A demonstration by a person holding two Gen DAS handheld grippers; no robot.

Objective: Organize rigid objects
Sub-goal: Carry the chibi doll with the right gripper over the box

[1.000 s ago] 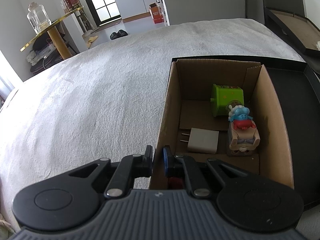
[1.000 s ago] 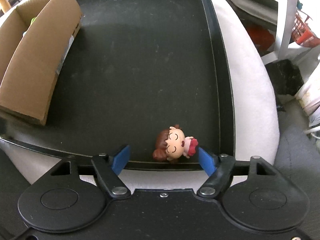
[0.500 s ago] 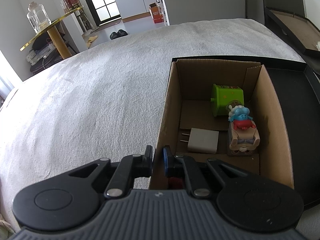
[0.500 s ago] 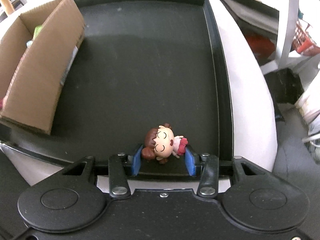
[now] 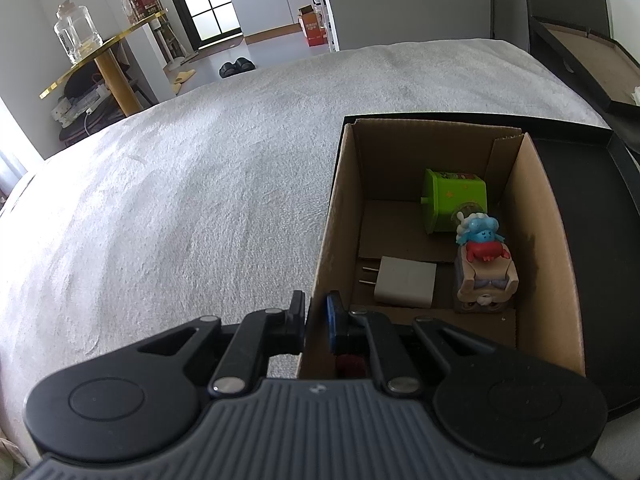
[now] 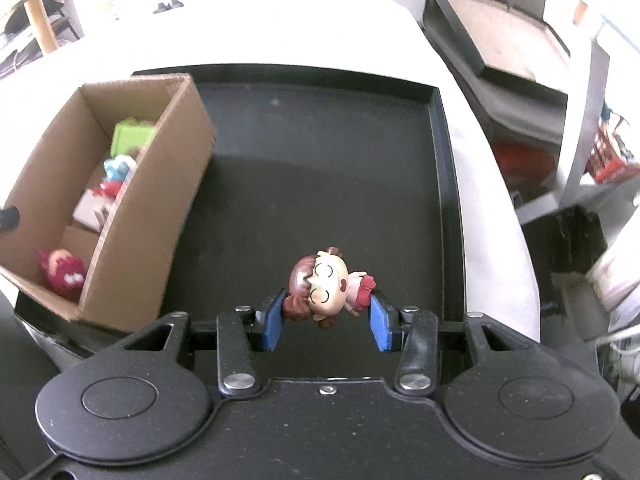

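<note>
My right gripper (image 6: 326,320) is shut on a small doll figure (image 6: 324,290) with brown hair and a red skirt, held above the black tray (image 6: 444,200). A cardboard box (image 6: 168,184) stands on the tray's left side. My left gripper (image 5: 314,320) is shut on the near left wall of the cardboard box (image 5: 324,248). The box holds a green cube toy (image 5: 454,200), a blue and red figure (image 5: 482,240) on a tan block, a white charger plug (image 5: 404,282) and a red figure (image 6: 62,272).
The tray lies on a white textured cloth (image 5: 180,200). A second dark tray (image 6: 492,36) sits at the back right. A gold side table with a glass jar (image 5: 78,36) stands far left. Clutter lies beyond the cloth's right edge.
My right gripper closed on the doll and lifted it off the tray's near edge; the view now looks down over the tray and box. My left gripper has not moved.
</note>
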